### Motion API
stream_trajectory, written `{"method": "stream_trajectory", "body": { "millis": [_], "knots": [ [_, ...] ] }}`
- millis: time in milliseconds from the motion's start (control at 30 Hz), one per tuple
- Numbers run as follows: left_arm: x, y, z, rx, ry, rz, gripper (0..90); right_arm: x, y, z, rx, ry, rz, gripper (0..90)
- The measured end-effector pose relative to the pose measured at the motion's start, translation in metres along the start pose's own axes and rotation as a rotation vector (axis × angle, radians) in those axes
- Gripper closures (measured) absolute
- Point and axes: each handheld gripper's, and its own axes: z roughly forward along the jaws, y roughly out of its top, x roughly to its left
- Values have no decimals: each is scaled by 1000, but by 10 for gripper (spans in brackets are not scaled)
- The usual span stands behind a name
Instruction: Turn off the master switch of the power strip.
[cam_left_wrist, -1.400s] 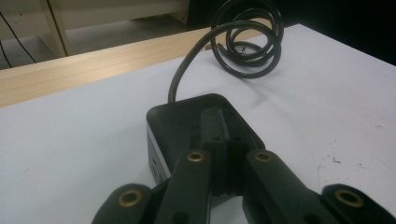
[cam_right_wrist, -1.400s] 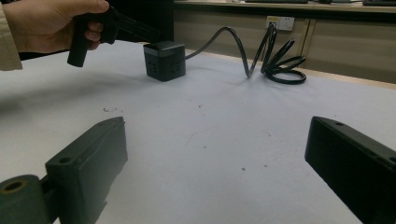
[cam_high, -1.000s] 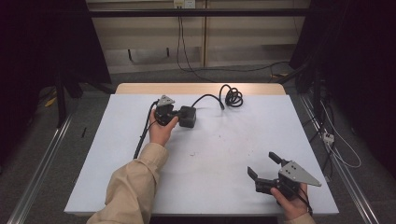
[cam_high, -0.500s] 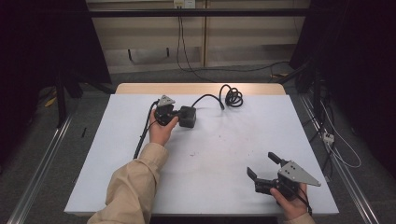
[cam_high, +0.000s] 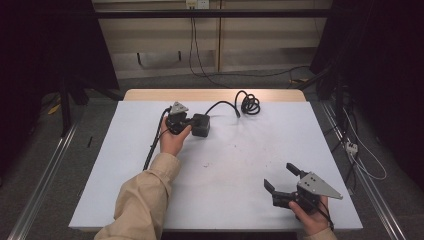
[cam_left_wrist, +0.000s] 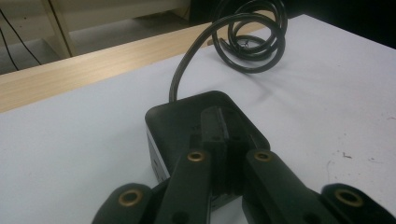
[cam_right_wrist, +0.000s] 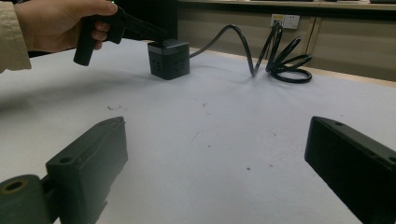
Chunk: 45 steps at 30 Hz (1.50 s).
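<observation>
Black cube-shaped power block (cam_high: 201, 125) sits upper left of centre on the white table (cam_high: 240, 165) in the high view, sockets on its side, its thick black cord (cam_high: 223, 104) running to a coil (cam_high: 249, 103) near the far wooden edge. Left gripper (cam_high: 184, 123) rests on the cube's top, jaws pressed together — nothing pinched. Right gripper (cam_high: 282, 183), lower right near the front edge, has its jaws spread — bare tabletop lies between the two.
</observation>
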Motion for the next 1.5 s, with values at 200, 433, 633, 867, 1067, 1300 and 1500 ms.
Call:
{"method": "stream_trajectory", "body": {
  "millis": [200,433,633,867,1067,1300,1500],
  "knots": [
    [1,0,0,6,-9,-15,900,0,0,1,2,0,-1,52],
    [1,1,0,15,-6,-13,900,1,0,1,4,3,-2,53],
    [2,1,0,12,-14,-37,900,1,0,1,3,4,-4,52],
    [1,1,0,7,-13,-42,900,2,0,1,2,5,-3,53],
    [0,1,0,10,-7,-39,900,2,0,1,4,5,-4,52],
    [0,0,0,16,-6,-29,900,1,0,1,2,5,-5,52],
    [1,0,0,15,-7,-29,900,1,0,1,3,6,-5,52]
  ]
}}
